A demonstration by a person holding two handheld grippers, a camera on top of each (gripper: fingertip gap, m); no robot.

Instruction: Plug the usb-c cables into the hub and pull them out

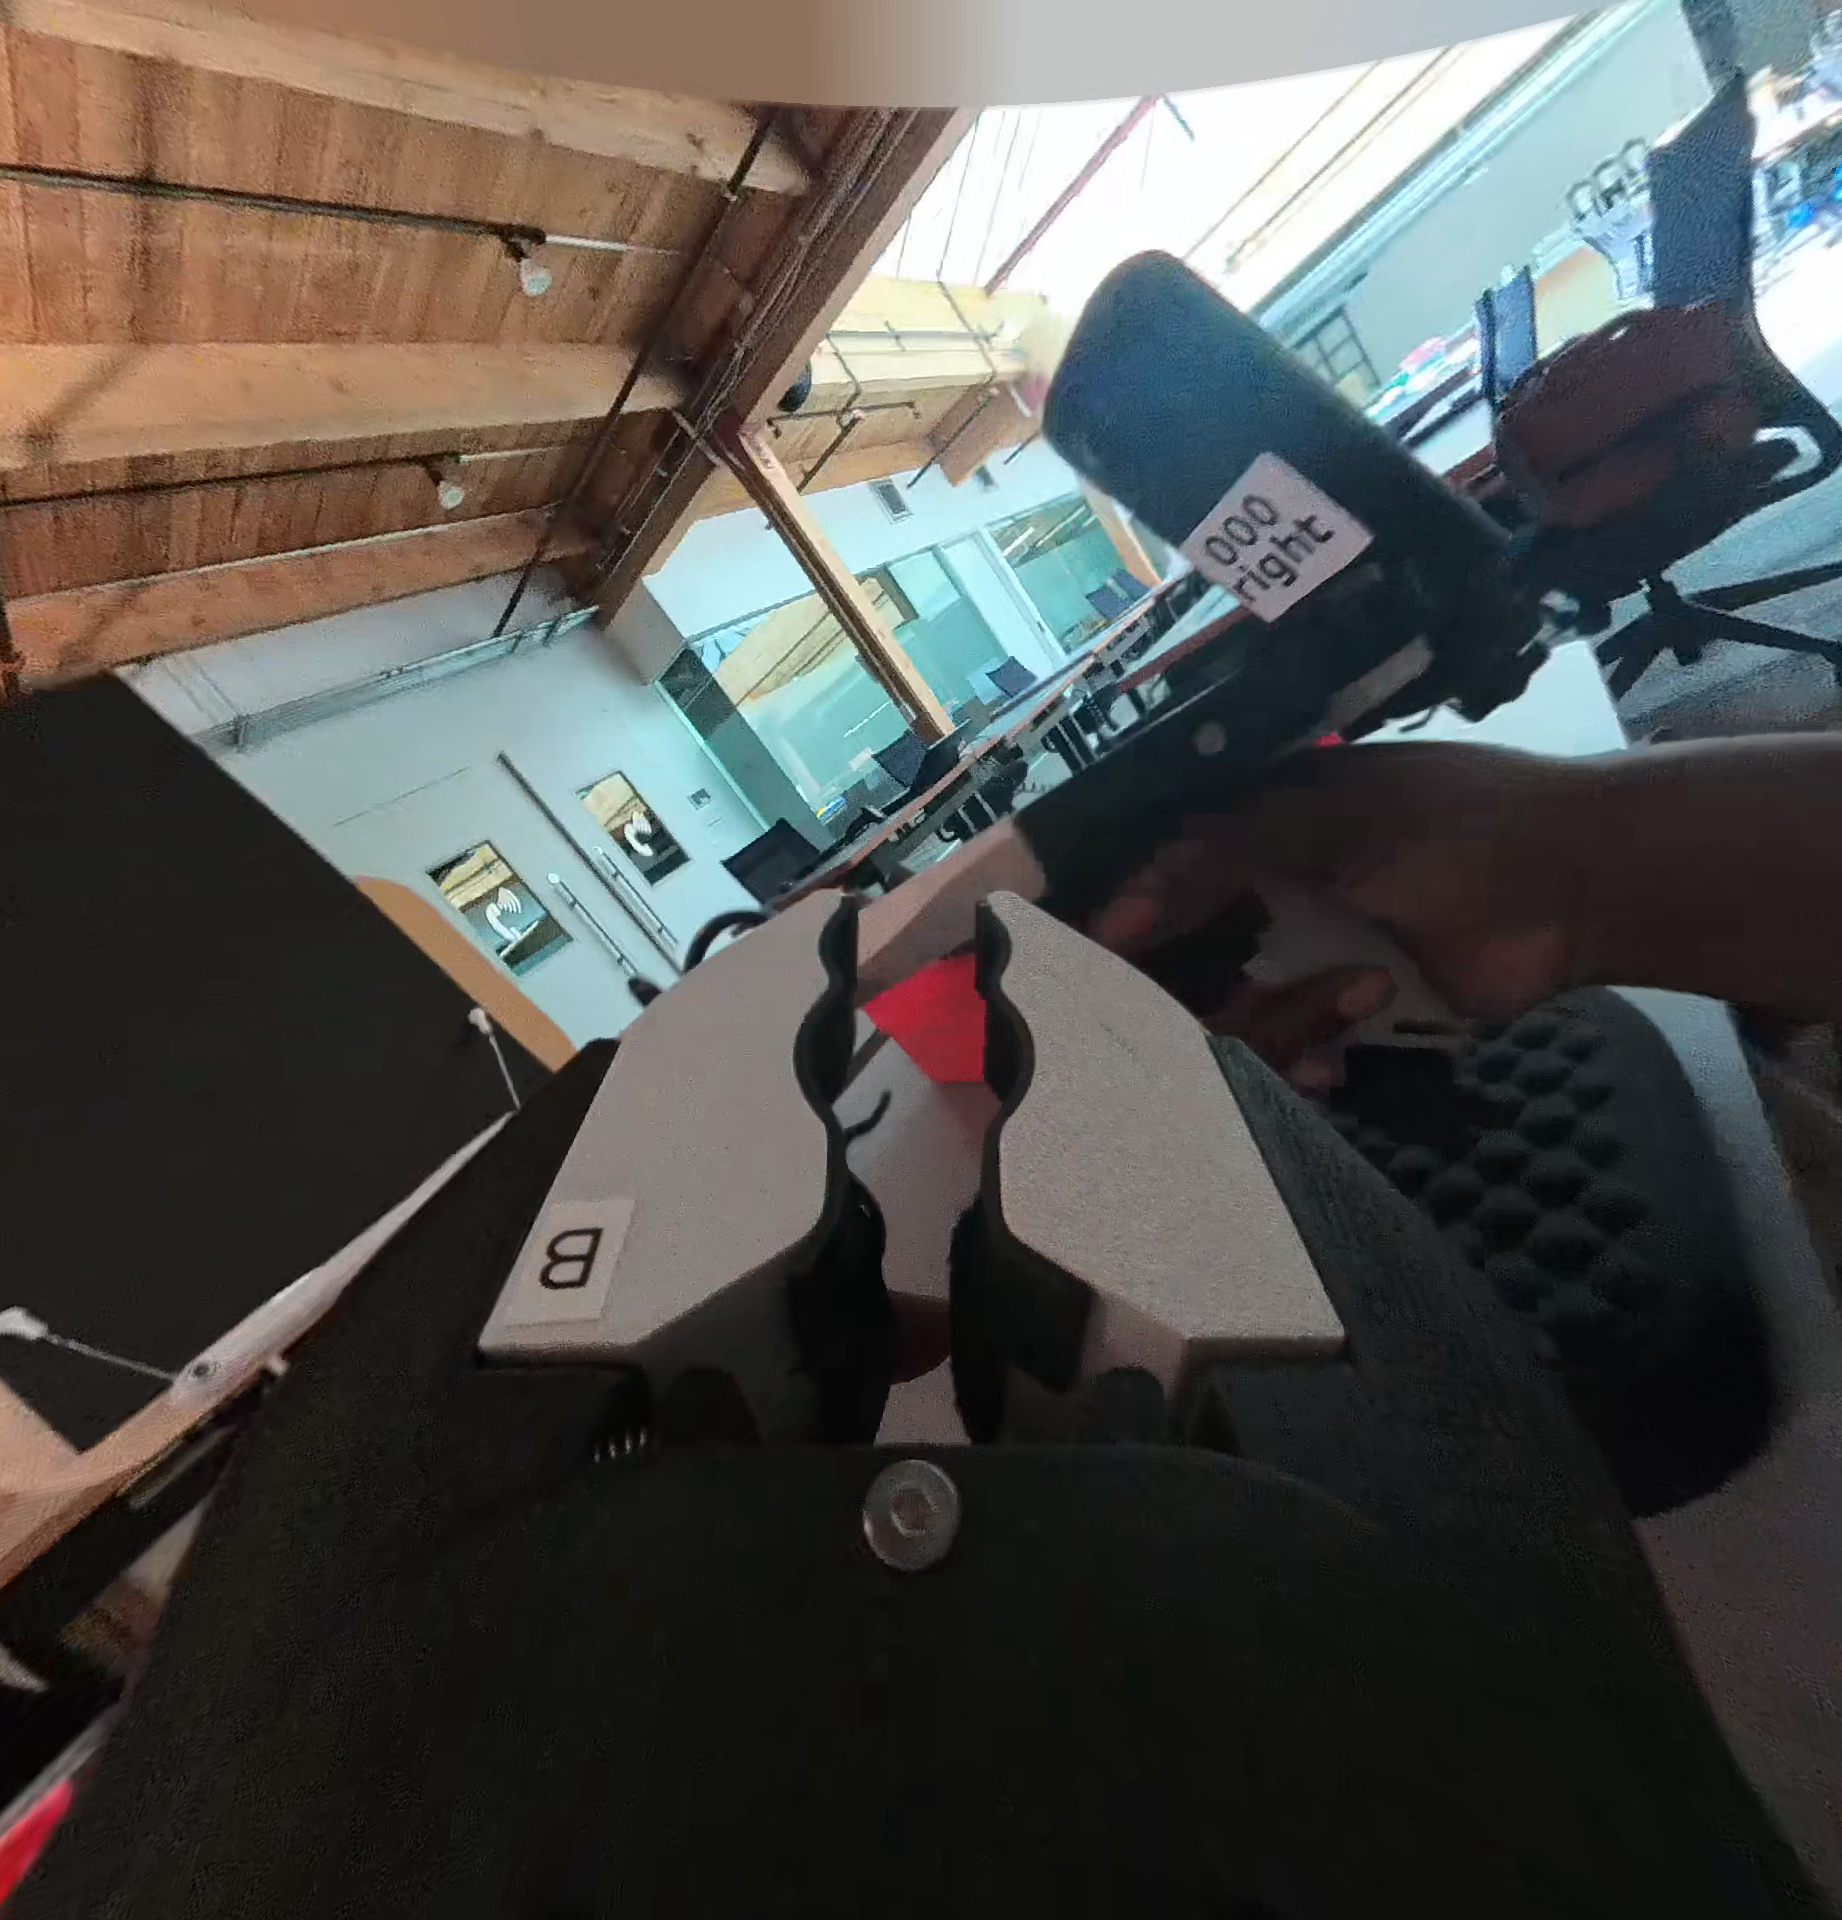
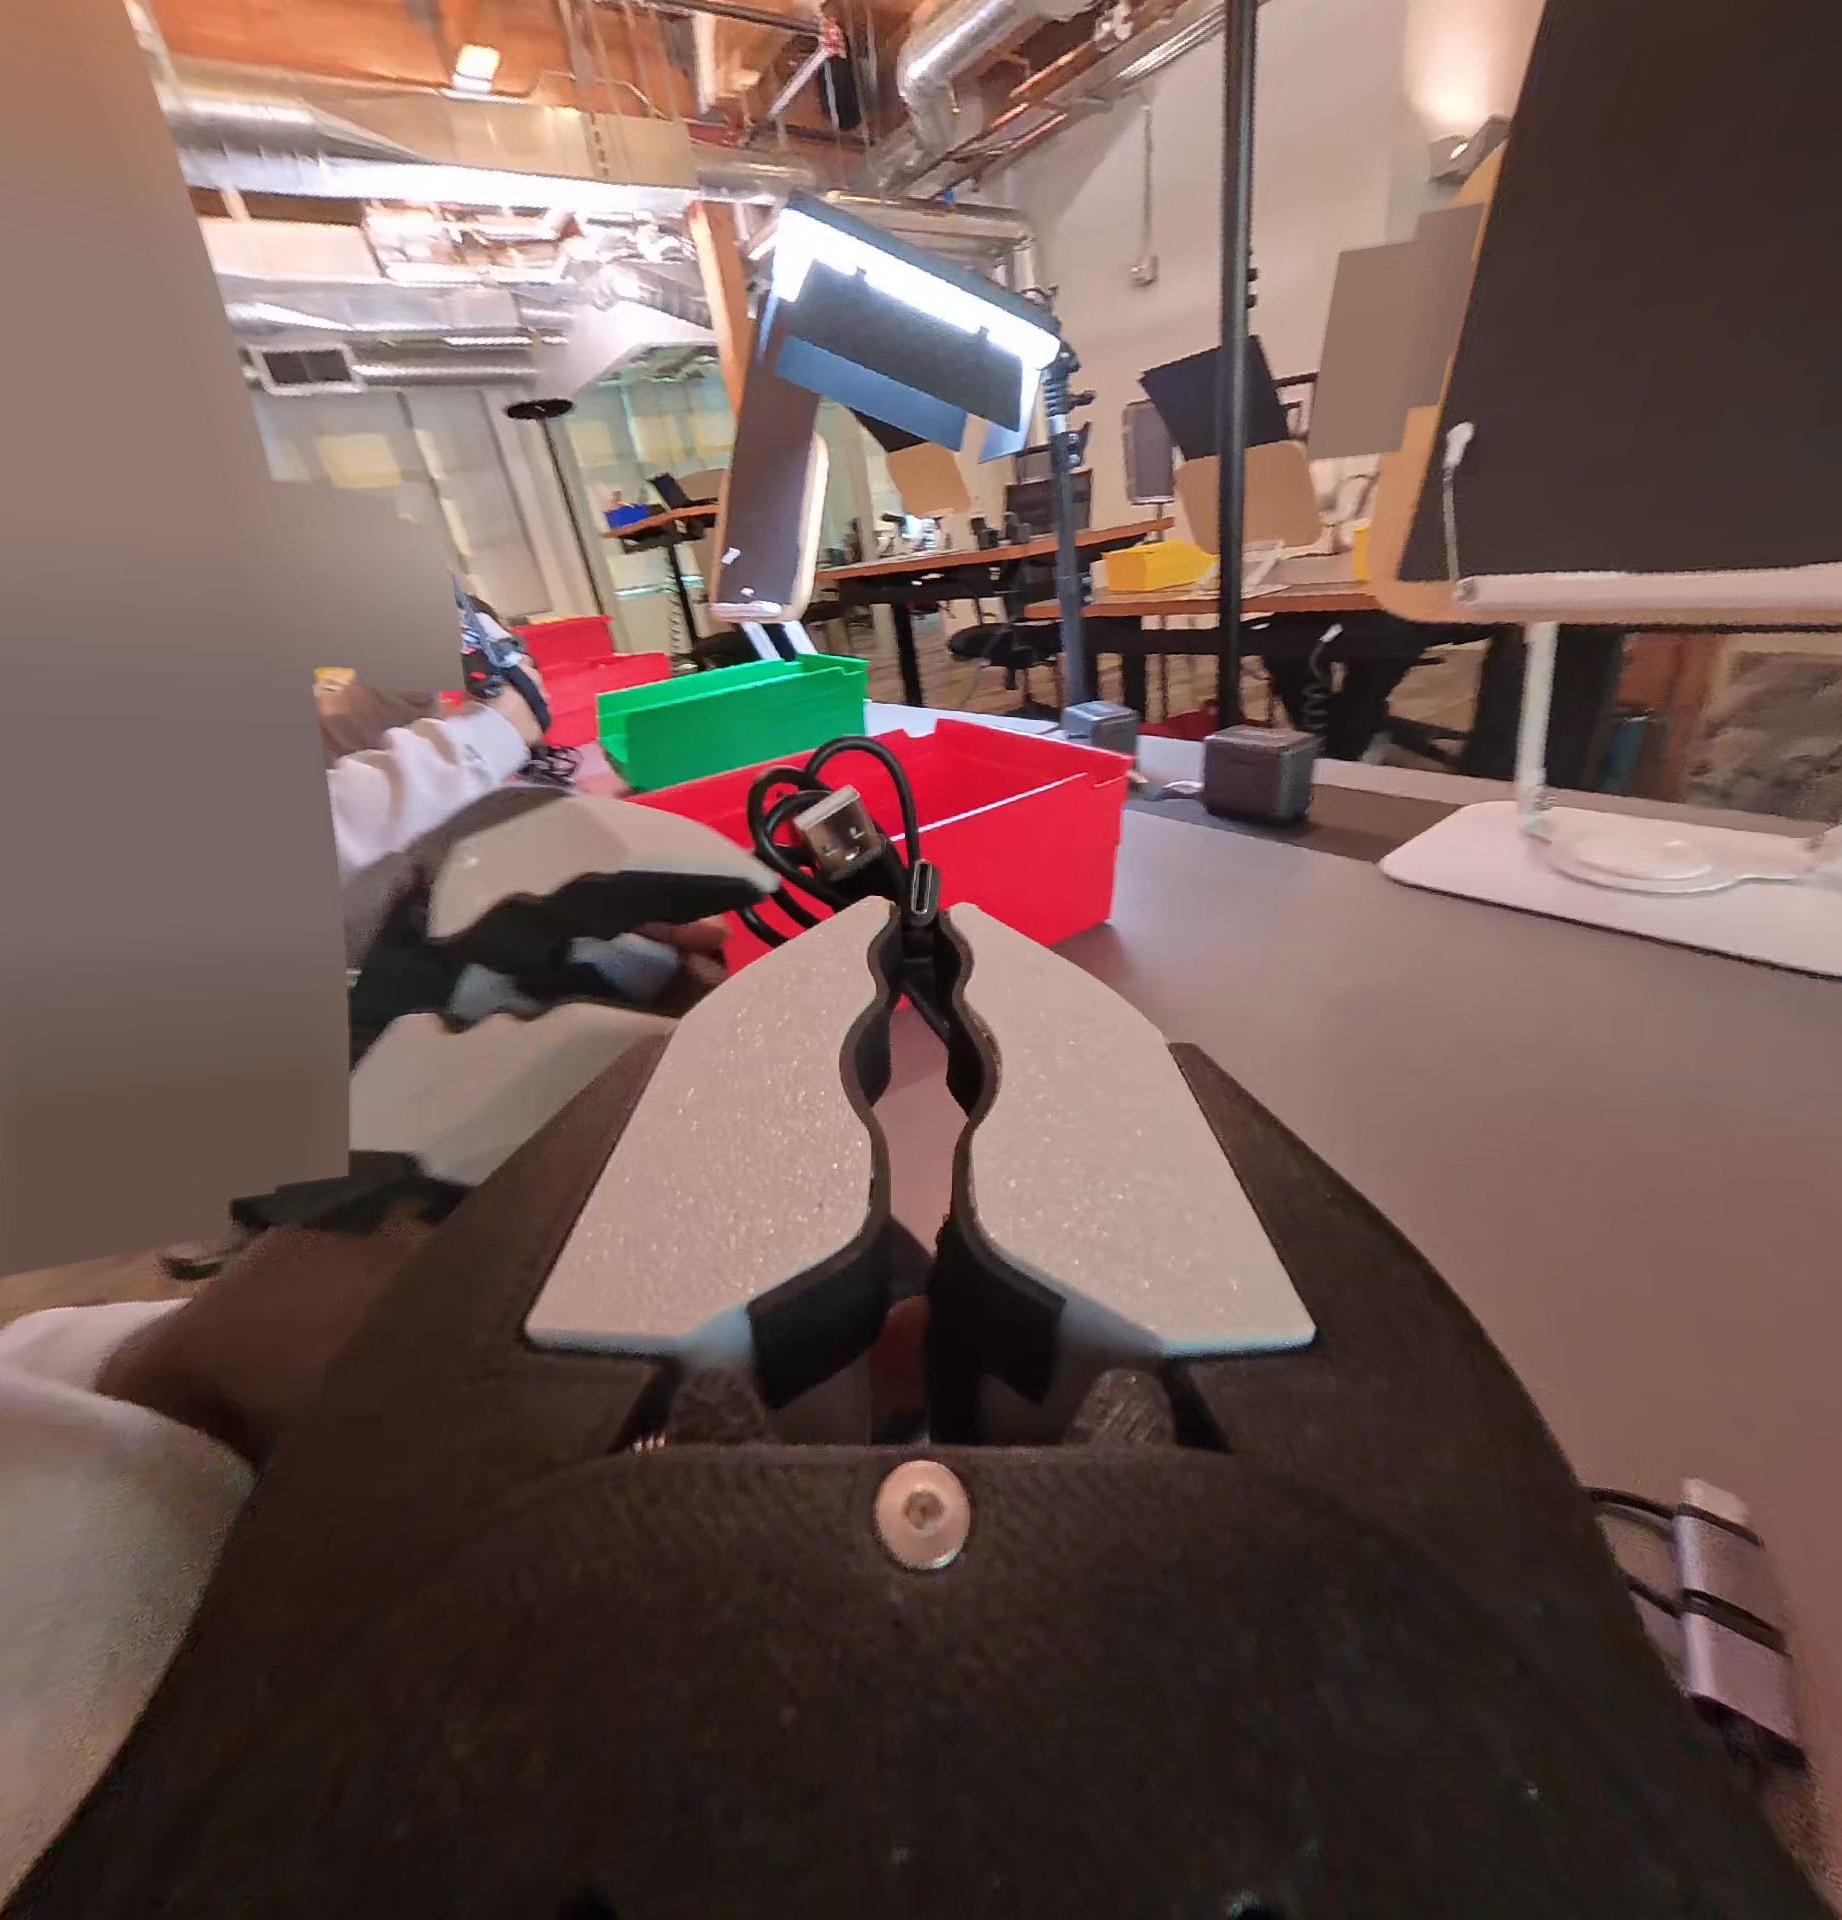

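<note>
My right gripper (image 2: pixel 919 925) is shut on a black cable (image 2: pixel 792 914), just below its USB-C plug (image 2: pixel 922 888), which sticks up past the fingertips. The cable's loop and its USB-A plug (image 2: pixel 834 821) hang just beyond. My left gripper (image 1: pixel 917 935) is open and empty, tilted up toward the ceiling; in the right wrist view it (image 2: pixel 678 961) sits to the left of the cable, close to it. A silver hub (image 2: pixel 1727 1631) with thin black cable across it lies on the grey table (image 2: pixel 1416 1091) at the lower right, beside my right gripper's body.
A red bin (image 2: pixel 1010 821) stands just behind the cable, also seen between my left fingers (image 1: pixel 927 1023). A green bin (image 2: pixel 730 717) is farther back. A white lamp base (image 2: pixel 1623 894) and grey cubes (image 2: pixel 1260 769) are at the right. A person's hand (image 1: pixel 1416 883) holds the right gripper. My two grippers' fingertips are within a few centimetres of each other.
</note>
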